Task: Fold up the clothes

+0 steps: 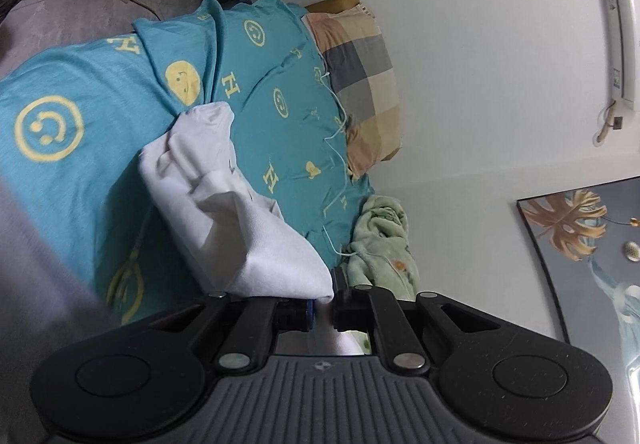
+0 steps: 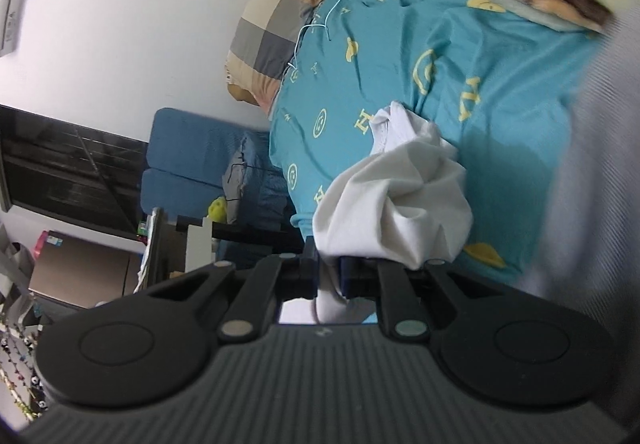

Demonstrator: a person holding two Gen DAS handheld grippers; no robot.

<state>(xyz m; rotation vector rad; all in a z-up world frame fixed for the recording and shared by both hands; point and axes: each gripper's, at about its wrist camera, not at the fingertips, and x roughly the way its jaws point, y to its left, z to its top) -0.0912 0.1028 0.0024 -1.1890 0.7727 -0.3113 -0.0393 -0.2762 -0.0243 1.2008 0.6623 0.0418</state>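
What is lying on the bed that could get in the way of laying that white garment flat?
Little visible does. Each hand-held gripper, left and right, is shut on the white garment. The teal bedspread around it looks bare; a thin white cable and a green blanket lie toward the edges.

**A teal bed with its things along the edges**

The bed (image 1: 100,148) wears a teal sheet printed with yellow smiley faces and letters, rumpled into soft ridges. In the left wrist view a checked pillow (image 1: 360,84) lies at about one o'clock, touching the wall-side edge, and a pale green fleece blanket (image 1: 384,240) is bunched at three o'clock just below it. A thin white cord (image 1: 334,132) trails across the sheet between them. A white garment (image 1: 224,204) droops onto the middle of the sheet.
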